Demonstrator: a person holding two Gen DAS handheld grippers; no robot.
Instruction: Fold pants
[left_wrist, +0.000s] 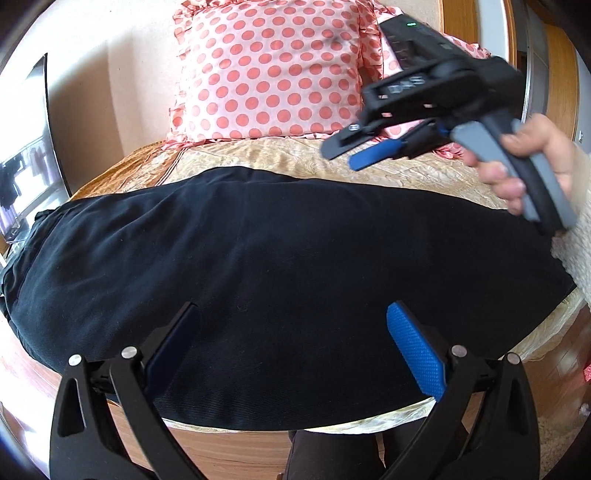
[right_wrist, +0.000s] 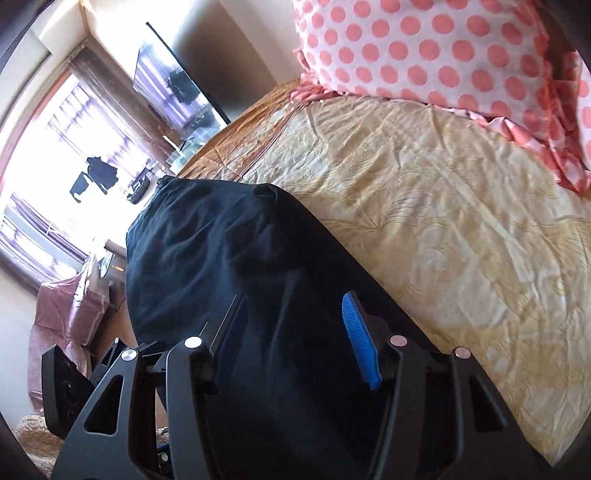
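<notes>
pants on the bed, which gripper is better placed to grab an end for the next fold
Probably the right. The right gripper hangs open right over the black pants, looking along their length. The left gripper, also open, faces the middle of the pants from the bed's near edge, with neither end between its fingers.

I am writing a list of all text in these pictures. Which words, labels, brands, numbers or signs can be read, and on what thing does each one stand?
"DAS": raised letters on the black body of the right gripper, seen in the left wrist view; slightly blurred, so the reading is not certain.
No text is visible on the black pants, the polka-dot pillow, the bedspread or the left gripper.
</notes>
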